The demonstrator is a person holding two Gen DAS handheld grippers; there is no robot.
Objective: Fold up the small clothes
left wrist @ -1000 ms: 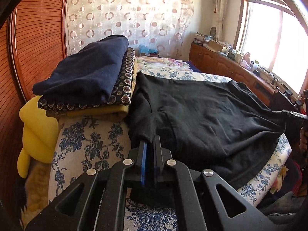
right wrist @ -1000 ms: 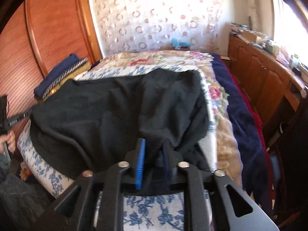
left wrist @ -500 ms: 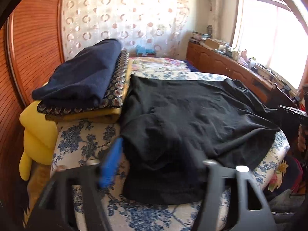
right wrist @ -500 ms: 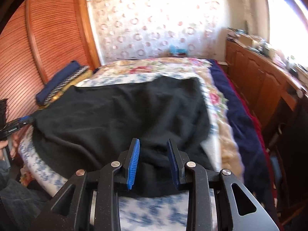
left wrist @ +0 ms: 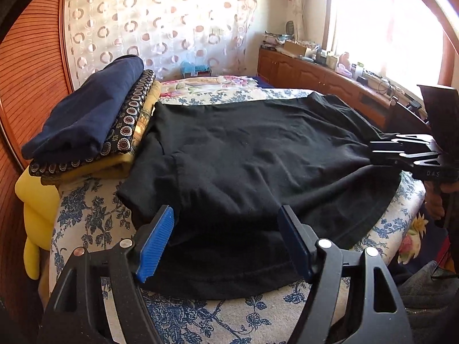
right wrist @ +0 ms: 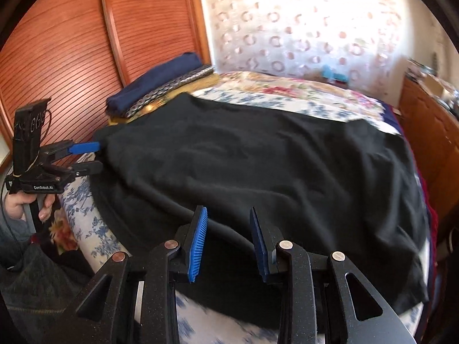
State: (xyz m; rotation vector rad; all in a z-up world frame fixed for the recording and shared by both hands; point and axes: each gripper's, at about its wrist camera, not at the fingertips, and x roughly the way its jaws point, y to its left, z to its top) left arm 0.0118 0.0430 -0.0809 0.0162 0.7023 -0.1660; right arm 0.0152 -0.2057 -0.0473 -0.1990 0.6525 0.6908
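I see the black garment (left wrist: 252, 157) spread flat across the floral bedspread (left wrist: 94, 215), near hem draped over the bed edge. My left gripper (left wrist: 226, 238) is spread wide — blue pads either side of the hem, gripping nothing. Right gripper (right wrist: 228, 235) also parted, narrower gap, hovering over the garment's near edge, nothing pinched between the pads; right wrist view is a bit motion-blurred at the bottom. Stack of folded clothes (left wrist: 94, 123) — navy on top, patterned, then yellow — sits just beside the garment on the left, touching its sleeve edge. Wooden louvred doors (right wrist: 71, 48) behind the stack.
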